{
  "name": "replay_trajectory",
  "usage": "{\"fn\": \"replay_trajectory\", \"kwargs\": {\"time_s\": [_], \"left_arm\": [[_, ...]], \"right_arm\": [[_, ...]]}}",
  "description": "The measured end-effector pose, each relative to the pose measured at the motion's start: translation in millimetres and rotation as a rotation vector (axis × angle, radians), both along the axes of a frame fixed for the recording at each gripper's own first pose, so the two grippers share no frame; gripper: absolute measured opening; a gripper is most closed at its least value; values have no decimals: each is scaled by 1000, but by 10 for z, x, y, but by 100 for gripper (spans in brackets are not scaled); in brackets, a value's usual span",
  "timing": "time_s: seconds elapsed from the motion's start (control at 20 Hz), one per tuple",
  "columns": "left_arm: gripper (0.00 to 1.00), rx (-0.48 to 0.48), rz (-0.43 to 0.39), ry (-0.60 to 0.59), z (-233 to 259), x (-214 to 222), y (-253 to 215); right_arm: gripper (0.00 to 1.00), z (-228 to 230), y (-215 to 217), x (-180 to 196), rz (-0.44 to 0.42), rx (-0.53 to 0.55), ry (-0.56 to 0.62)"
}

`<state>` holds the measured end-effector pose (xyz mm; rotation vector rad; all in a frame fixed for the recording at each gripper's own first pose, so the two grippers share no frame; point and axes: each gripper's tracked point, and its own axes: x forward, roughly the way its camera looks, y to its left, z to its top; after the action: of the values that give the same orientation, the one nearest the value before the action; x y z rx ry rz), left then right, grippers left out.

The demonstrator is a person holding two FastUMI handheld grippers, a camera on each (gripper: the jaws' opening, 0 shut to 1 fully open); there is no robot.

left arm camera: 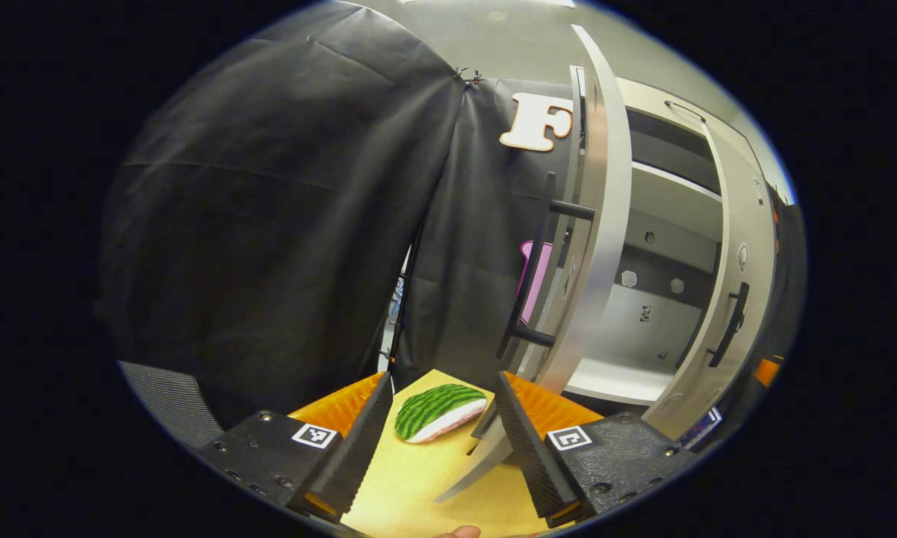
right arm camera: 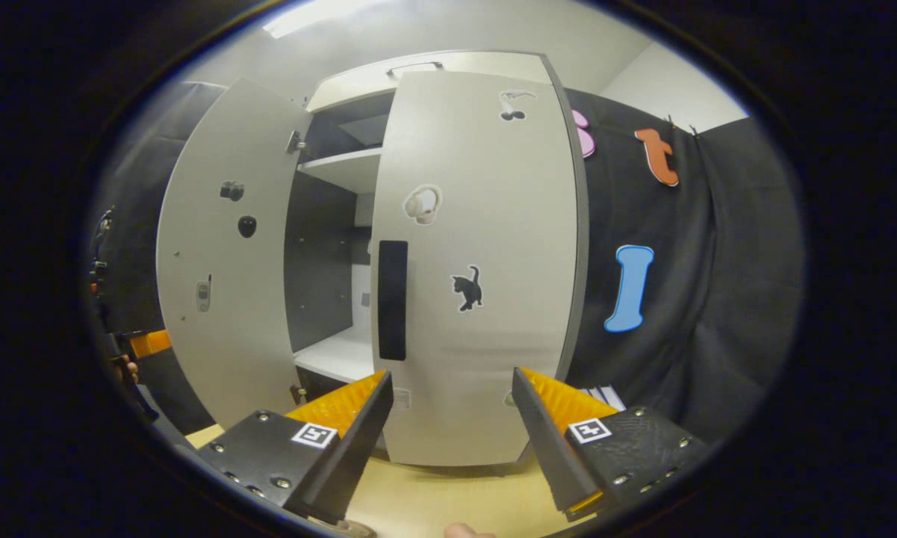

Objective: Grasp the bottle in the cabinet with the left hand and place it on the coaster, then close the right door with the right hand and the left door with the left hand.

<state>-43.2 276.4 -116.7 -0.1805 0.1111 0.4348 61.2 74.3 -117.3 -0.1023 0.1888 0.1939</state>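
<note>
A green-striped, watermelon-shaped coaster [left arm camera: 439, 411] lies on the yellow table [left arm camera: 418, 478], just past my left gripper [left arm camera: 442, 381], which is open with nothing between its fingers. To its right stands the white cabinet with both doors swung out: the left door [left arm camera: 601, 224] edge-on with its black bar handle [left arm camera: 534, 276], the right door [left arm camera: 743, 284] farther off. My right gripper [right arm camera: 452, 373] is open and faces the outer side of the right door [right arm camera: 485, 261], close to its black handle [right arm camera: 392, 299]. The left door [right arm camera: 220, 261] stands wide open.
The cabinet's lower shelf [left arm camera: 616, 377] and upper shelf [right arm camera: 343, 168] are white. Stickers dot both doors. Black cloth walls close in the booth on both sides. An orange part of the other gripper [right arm camera: 149, 342] and a hand [right arm camera: 125, 368] show at the far left.
</note>
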Motion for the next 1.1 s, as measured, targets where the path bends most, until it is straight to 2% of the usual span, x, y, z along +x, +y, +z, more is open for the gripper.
{"fn": "replay_trajectory", "kwargs": {"time_s": [0.4,0.85,1.1], "left_arm": [[87,-3,-120,-3,-20,88,-388],[87,22,-271,12,-78,286,-866],[87,18,-400,34,-159,475,-1327]], "right_arm": [[97,-17,-72,-53,2,-10,2],[97,-46,-238,-136,-39,-17,8],[97,-71,-316,-177,-61,-24,10]]}}
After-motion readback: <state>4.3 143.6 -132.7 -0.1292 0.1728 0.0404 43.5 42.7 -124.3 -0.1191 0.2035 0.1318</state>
